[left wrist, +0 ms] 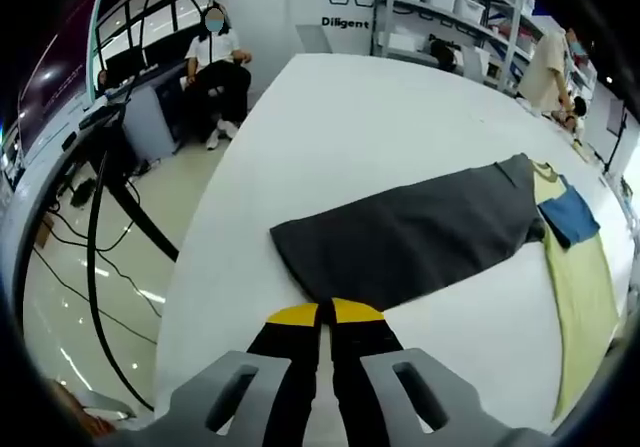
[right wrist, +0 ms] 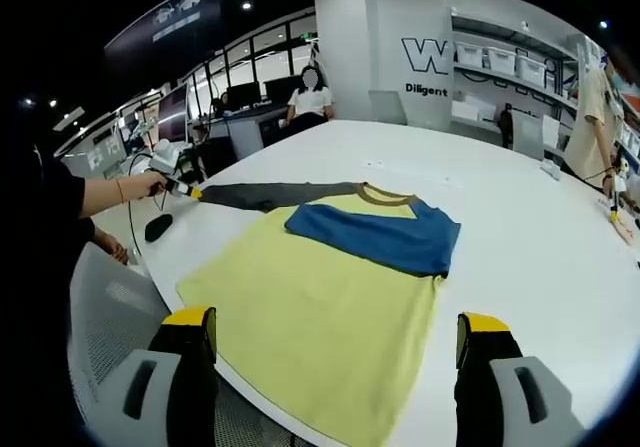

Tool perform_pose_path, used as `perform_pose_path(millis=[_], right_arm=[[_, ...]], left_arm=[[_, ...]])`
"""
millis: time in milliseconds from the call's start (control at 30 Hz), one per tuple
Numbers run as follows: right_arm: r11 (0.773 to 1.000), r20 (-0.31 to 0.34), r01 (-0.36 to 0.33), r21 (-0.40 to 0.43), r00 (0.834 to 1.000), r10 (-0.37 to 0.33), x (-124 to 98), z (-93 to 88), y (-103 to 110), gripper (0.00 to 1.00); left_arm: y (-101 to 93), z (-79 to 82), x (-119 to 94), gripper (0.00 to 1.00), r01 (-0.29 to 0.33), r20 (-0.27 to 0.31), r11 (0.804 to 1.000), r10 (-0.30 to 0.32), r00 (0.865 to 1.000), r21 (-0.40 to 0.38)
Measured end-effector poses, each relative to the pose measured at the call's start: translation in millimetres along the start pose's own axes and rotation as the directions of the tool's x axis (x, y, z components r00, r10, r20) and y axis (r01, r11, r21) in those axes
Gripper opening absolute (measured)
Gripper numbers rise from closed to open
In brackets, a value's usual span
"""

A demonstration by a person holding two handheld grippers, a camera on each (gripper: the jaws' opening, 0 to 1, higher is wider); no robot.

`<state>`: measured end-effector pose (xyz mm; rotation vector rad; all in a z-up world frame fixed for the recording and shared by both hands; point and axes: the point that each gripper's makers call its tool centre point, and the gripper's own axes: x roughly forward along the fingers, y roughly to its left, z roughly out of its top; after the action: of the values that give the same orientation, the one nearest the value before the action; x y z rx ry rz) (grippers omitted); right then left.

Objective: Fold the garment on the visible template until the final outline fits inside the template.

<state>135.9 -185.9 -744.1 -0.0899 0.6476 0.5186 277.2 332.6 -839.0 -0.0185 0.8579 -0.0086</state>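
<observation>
Pinching the grey sleeve [left wrist: 400, 232] end with left claw [left wrist: 325, 313] pressed together.
Lying limp ahead of spread right claw [right wrist: 335, 337]: soft, light shirt [right wrist: 320, 317]; gripping best at edges.

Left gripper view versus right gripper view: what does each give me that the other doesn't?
Left gripper view: its jaws shut on the grey sleeve's cuff, and cables on the floor. Right gripper view: the yellow body spread wide, the brown collar, the right gripper open above the hem, and the left gripper in a hand. Both: sleeve, blue fold, white table, shelves.
</observation>
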Motion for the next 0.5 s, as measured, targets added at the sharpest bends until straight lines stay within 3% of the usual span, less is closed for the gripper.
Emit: perform_pose_path(millis=[500], right_arm=[[1.0, -0.007, 0.004, -0.011, 1.0, -0.004, 0, -1.0, -1, 0.99]], left_arm=[[-25.2, 32.6, -11, 0.02, 0.074, 0.064, 0.996, -0.077, 0.995, 0.048]])
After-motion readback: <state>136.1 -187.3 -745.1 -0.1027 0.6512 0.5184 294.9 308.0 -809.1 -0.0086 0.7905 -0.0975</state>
